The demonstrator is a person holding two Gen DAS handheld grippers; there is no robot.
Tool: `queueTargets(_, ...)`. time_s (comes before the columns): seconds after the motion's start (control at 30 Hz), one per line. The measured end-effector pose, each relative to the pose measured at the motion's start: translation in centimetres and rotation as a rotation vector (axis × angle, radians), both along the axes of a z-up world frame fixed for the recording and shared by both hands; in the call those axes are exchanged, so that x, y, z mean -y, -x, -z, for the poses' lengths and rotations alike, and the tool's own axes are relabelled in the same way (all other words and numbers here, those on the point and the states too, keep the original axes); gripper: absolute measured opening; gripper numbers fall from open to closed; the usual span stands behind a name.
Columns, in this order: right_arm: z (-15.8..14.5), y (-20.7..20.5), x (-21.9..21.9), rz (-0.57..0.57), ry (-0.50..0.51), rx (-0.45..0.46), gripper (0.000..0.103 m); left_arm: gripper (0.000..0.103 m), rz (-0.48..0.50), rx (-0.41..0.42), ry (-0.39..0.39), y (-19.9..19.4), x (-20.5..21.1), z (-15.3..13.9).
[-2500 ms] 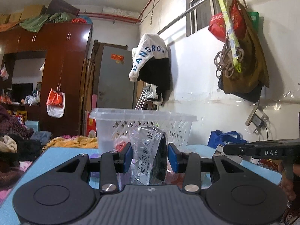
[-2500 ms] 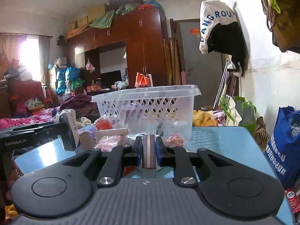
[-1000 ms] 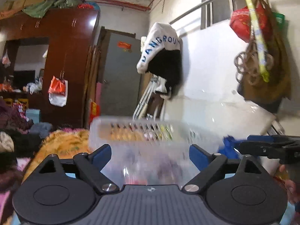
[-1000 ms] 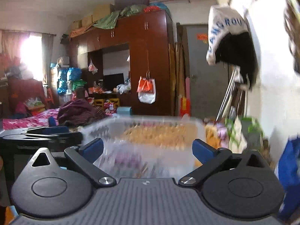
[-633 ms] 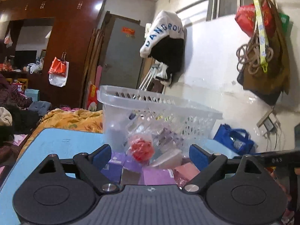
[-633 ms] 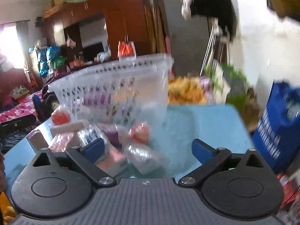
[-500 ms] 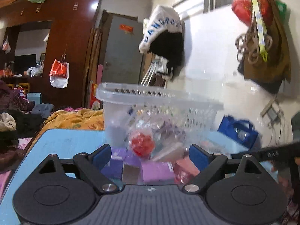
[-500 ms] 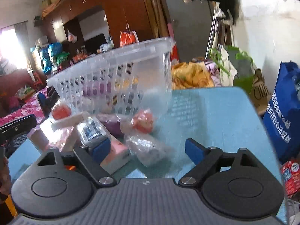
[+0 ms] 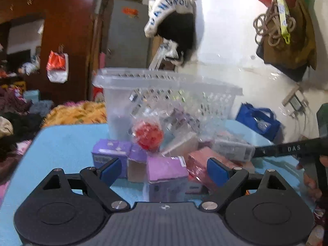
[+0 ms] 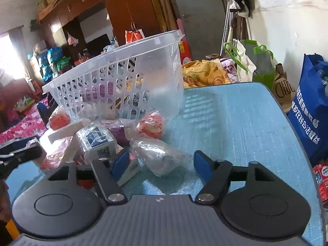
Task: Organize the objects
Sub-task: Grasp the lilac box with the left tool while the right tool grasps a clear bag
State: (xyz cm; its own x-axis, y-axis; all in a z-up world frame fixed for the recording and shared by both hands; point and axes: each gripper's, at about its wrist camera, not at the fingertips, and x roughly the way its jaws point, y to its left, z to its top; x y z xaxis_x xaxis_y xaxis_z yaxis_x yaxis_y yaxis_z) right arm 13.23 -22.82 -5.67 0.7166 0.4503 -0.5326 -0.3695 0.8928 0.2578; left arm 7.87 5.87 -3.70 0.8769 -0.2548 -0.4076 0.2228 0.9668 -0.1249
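Observation:
A clear plastic basket (image 9: 164,94) stands on the blue table (image 9: 67,141), with a pile of small goods in front of it. My left gripper (image 9: 162,170) is open, its jaws either side of a purple box (image 9: 166,174); a bagged red ball (image 9: 148,136) and more purple boxes (image 9: 110,153) lie beyond. My right gripper (image 10: 160,164) is open around a clear-wrapped packet (image 10: 160,155), with the basket (image 10: 123,82) behind it, a bagged red ball (image 10: 151,125) and a wrapped carton (image 10: 96,141) nearby.
The right gripper's arm (image 9: 287,149) crosses the left wrist view at right. The table's right half (image 10: 235,123) is bare blue surface. A blue bag (image 10: 311,110) stands beside the table. Clothes and bedding lie behind it.
The left gripper let go of the wrapped packet it held and both grippers opened. Both have dipped from above the basket down to the pile in front of it.

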Motion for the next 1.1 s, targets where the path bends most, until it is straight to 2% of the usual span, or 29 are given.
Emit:
queueTargets(0.37,0.0,-0.7,0.1,-0.001,-0.029,-0.022,0.067,0.092,0.026,-0.003,0.022,0.2,-0.3,0.2)
queueTargets(0.43,0.0,-0.7,0.1,-0.008,-0.040,-0.021,0.061,0.092,0.019,0.005,0.021,0.4,-0.3,0.1)
queueTargets(0.77,0.2,-0.6,0.0,-0.009,-0.037,-0.017,0.061,0.092,0.016,0.002,0.002,0.6,-0.2,0.1)
queueTargets(1.1,-0.1,0.4,0.6,0.006,-0.066,0.045,0.057,0.092,0.035,0.009,0.002,0.8,-0.2,0.2)
